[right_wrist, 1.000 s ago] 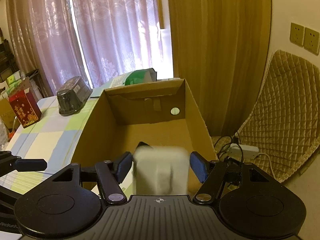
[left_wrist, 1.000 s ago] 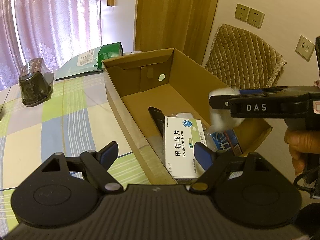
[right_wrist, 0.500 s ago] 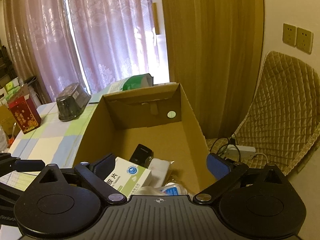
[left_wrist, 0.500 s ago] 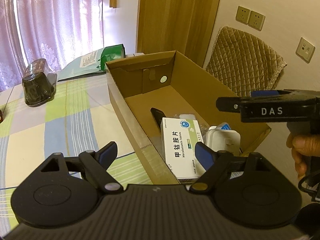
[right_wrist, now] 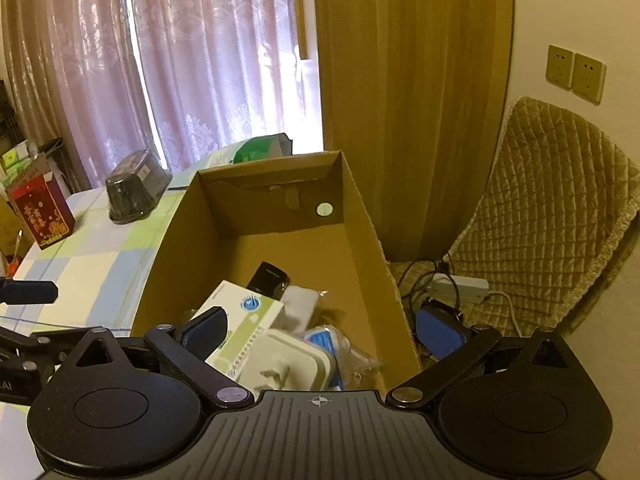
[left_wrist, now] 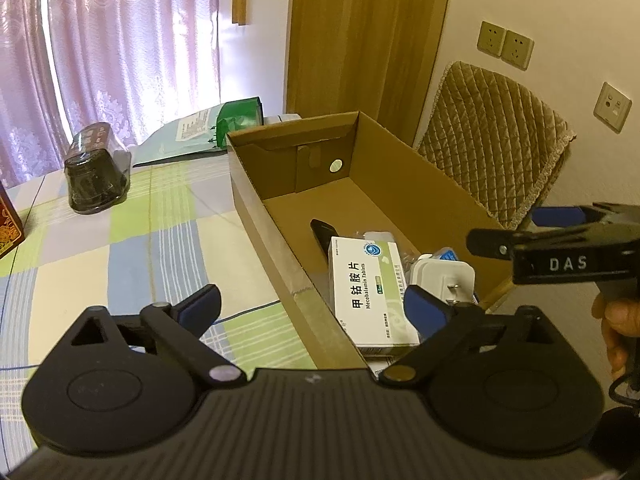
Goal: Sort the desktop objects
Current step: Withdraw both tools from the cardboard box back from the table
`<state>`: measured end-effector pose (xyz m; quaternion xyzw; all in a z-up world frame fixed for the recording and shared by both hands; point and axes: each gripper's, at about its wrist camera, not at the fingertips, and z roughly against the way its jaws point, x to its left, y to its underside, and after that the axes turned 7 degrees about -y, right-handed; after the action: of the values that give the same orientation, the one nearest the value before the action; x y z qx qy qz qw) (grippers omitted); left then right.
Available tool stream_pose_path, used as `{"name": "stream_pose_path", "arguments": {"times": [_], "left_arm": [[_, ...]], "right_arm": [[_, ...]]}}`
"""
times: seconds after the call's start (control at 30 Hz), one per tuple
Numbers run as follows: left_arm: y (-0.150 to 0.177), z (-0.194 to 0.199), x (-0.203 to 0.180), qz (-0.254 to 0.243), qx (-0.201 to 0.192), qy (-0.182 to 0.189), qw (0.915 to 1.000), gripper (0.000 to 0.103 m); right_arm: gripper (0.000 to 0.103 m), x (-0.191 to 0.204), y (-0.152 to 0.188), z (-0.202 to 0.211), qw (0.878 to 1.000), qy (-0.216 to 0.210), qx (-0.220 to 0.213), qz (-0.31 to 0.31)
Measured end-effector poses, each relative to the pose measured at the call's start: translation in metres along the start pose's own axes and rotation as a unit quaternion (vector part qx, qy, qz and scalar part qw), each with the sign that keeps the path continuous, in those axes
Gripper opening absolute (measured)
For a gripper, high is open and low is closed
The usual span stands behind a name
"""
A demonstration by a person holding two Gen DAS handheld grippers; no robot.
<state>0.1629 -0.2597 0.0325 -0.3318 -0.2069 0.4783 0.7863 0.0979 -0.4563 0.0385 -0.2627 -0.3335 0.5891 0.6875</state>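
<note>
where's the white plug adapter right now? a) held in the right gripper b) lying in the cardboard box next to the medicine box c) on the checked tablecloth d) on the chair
b: the white plug adapter lies inside the cardboard box, right beside the medicine box; the right gripper stands open above it with nothing between its fingers.

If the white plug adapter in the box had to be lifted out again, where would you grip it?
Probably across the white plug adapter's two flat side faces, coming down from above. It lies on top of the pile in the cardboard box with its metal prongs facing the near end, and the medicine carton crowds one side, so a sideways approach looks blocked.
</note>
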Motion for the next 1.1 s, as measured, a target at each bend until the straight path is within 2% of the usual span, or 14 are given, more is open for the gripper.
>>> {"name": "stream_pose_path", "arguments": {"times": [0.1, 0.73, 1.1], "left_arm": [[0.002, 0.008, -0.001, 0.006, -0.002, -0.004, 1.0000, 0.102], [0.038, 0.061, -0.012, 0.046, 0.010, -0.008, 0.9988, 0.102], [0.051, 0.087, -0.003, 0.084, 0.029, -0.018, 0.9959, 0.102]], "right_arm": [[0.103, 0.001, 0.003, 0.009, 1.000, 0.001, 0.003, 0.000], [0.103, 0.016, 0.042, 0.075, 0.999, 0.008, 0.027, -0.015], [0.103, 0.034, 0.064, 0.105, 0.999, 0.002, 0.038, -0.024]]}}
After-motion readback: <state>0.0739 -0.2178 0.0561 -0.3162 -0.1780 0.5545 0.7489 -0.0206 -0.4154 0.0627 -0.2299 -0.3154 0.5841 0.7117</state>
